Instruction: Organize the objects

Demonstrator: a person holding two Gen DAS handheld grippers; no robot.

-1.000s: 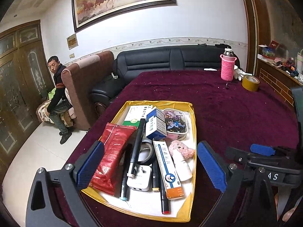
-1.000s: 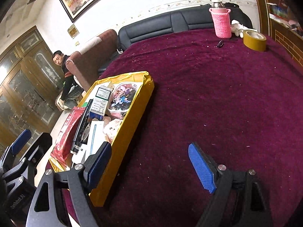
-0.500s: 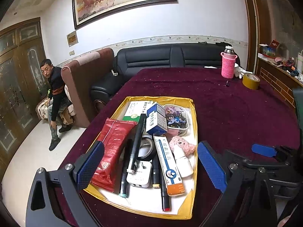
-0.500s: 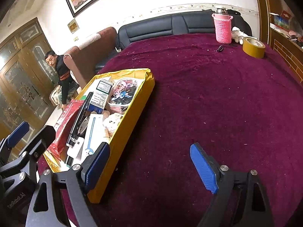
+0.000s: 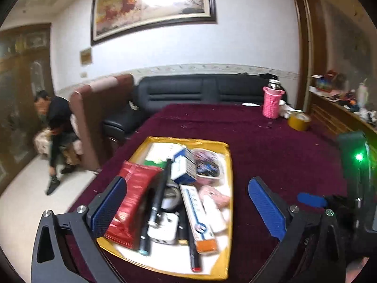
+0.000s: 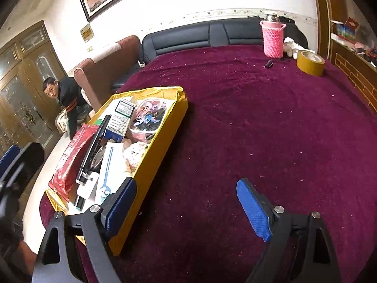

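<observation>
Indoor light, moderately dim. Glare on framed painting (image 5: 150, 2). Left wrist view motion-blurred throughout; tray (image 5: 227, 165) contents smeared, labels probably unreadable. Right wrist view sharper. Heavy fisheye bending, black vignette corners. Green LED (image 5: 358, 157) blooms.

Fuzzy maroon cloth covers the bench (image 6: 259, 122); glossy yellow paper tray (image 6: 165, 127); shiny red foil pouch (image 5: 134, 202); knitted pink bottle sleeve (image 6: 272, 40).

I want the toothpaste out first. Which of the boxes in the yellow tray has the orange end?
The long white box lying lengthwise toward the tray's near edge; its near end is orange. The blue-and-white box behind it is short and stubby.
</observation>
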